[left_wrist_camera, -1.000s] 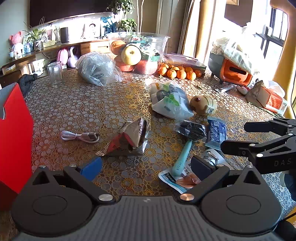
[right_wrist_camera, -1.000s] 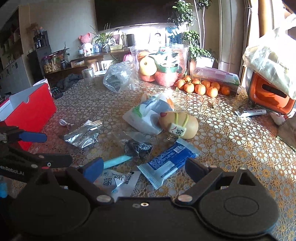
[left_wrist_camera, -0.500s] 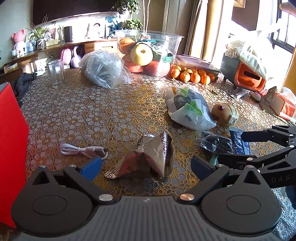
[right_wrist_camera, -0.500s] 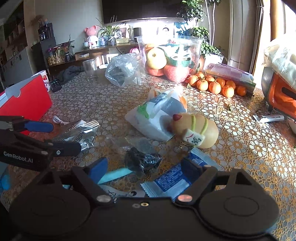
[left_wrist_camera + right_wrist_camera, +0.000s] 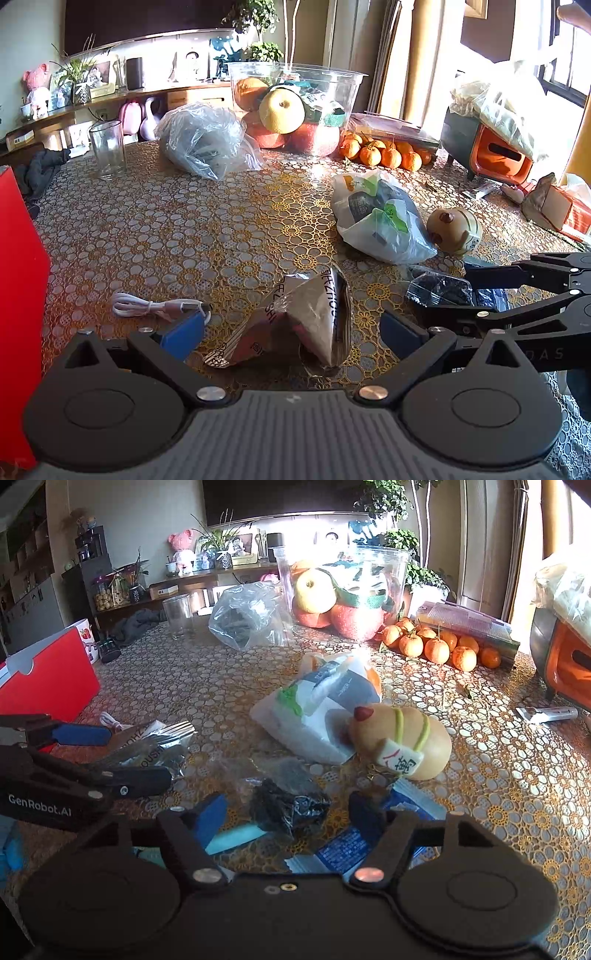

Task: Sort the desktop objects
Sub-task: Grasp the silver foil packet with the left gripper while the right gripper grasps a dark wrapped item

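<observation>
A crumpled silver snack wrapper lies on the patterned tablecloth between the fingers of my left gripper, which is open; its blue pads stand clear of the foil on both sides. My right gripper straddles a black crinkled packet in clear film. Its jaws are closing, with a small gap left on each side of the packet. A teal handle and a blue packet lie under and beside that packet. Each gripper shows in the other's view: the right gripper, the left gripper.
A white USB cable lies by the left pad, a red box at the far left. Beyond are a white plastic bag, a tan plush toy, a glass, a clear fruit bowl and tangerines.
Both grippers came forward and down. The silver wrapper now sits between the left fingers. The right jaws have narrowed around the black packet.
</observation>
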Demonstrator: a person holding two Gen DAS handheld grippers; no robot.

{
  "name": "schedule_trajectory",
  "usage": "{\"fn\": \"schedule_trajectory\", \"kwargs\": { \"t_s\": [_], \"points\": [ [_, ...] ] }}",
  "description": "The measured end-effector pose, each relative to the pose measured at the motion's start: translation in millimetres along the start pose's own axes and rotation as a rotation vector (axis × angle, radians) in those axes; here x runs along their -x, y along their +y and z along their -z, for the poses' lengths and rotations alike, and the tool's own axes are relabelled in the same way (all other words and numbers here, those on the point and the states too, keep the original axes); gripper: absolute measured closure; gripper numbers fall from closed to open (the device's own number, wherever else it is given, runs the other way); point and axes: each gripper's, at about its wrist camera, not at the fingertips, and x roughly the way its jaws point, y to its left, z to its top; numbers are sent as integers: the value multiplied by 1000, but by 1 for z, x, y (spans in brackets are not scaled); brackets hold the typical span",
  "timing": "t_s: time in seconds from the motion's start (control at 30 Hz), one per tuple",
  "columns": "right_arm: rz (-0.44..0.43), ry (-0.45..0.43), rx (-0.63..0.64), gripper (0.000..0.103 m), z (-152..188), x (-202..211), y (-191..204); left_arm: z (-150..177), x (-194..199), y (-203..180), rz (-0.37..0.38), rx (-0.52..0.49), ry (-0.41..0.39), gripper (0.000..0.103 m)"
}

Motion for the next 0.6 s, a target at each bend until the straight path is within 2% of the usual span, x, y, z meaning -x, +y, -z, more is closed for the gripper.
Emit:
{"fn": "schedule_trajectory", "kwargs": {
  "t_s": [0.27, 0.4, 0.47, 0.53, 0.6],
  "points": [
    [-1, 4, -18, 46, 0, -2, -2, 1, -1, -3, -6, -15, -4, 15],
    [-2, 0, -25, 47, 1, -1, -2, 0, 0, -4, -25, -21, -9, 37],
    [0, -1, -29, 48, 2, 0, -2, 0, 0, -4, -29, -26, -1, 41],
    [1, -1, -31, 52, 1, 0, -2, 1, -2, -4, -39, -31, 10, 52],
    [5, -3, -33, 57, 1, 1, -2, 1, -1, -4, -36, -27, 15, 53]
  ]
}}
